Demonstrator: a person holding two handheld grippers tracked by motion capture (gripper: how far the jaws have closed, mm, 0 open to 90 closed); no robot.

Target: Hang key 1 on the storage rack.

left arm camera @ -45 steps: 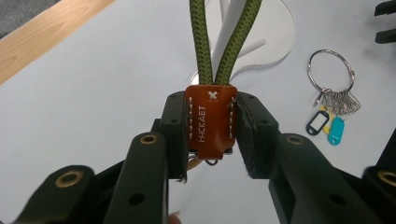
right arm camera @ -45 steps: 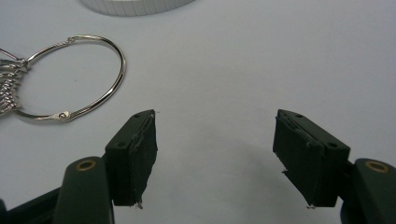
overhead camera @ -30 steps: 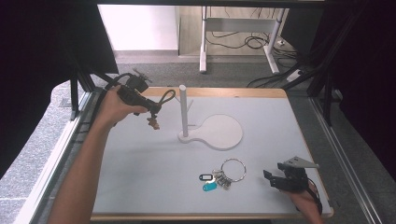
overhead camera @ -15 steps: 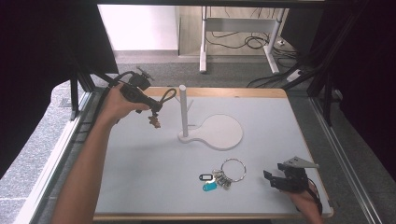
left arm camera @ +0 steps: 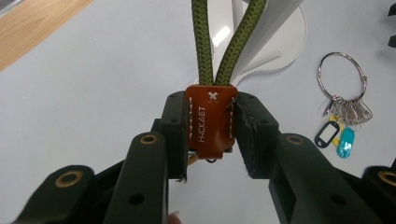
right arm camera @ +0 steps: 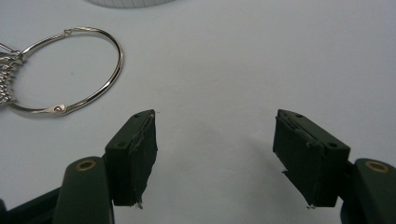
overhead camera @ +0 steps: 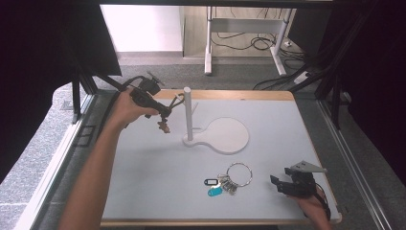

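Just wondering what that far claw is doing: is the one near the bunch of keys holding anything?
No. The right claw stands wide open over bare table, with the key ring lying apart from it.

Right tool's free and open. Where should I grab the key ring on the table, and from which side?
Grip the bare arc of the key ring, on the side away from the keys and tags. It lies flat, so come from above with the right tool, one jaw inside the loop and one outside. That arc faces this tool and nothing crowds it.
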